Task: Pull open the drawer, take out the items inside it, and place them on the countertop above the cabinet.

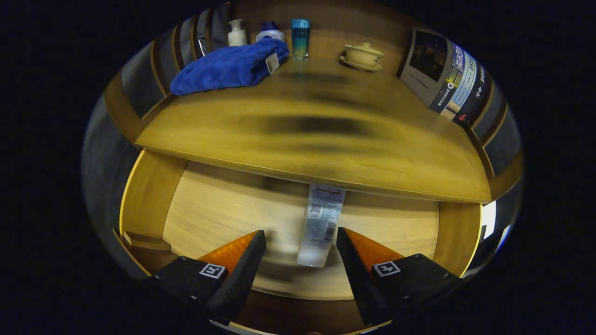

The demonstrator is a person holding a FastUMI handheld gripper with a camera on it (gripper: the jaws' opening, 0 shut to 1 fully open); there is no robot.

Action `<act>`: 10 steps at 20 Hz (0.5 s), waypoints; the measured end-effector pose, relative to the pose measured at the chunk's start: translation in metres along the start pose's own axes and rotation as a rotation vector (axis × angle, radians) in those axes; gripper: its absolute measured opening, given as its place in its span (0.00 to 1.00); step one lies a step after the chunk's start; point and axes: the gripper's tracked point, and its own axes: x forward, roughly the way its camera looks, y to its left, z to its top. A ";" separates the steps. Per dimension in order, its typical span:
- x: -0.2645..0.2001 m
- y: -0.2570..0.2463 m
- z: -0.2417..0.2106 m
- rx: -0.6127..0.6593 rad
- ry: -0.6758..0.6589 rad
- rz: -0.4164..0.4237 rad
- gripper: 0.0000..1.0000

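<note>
the gripper (301,242) is hovering, fingers apart, over the open wooden drawer (219,209); the white plastic tube (320,225) lying at twelve o'clock likely needs descending and clamping.

Three bottles (236,32) — one tube (320,223)

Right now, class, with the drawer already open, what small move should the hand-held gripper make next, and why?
Probably ease the hand-held gripper forward and down, then close. Its fingers stand open, and the white plastic tube with a printed label lies on the floor of the pale wooden drawer, between the fingertips but nearer the right one, its far end tucked under the wooden countertop.
</note>
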 end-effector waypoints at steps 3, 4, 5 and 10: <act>0.003 0.002 -0.003 0.010 0.025 0.002 0.99; 0.005 0.002 -0.003 0.006 0.030 -0.001 0.99; 0.005 0.001 -0.004 0.006 0.037 -0.002 0.99; 0.020 -0.004 -0.009 0.027 0.083 -0.019 0.99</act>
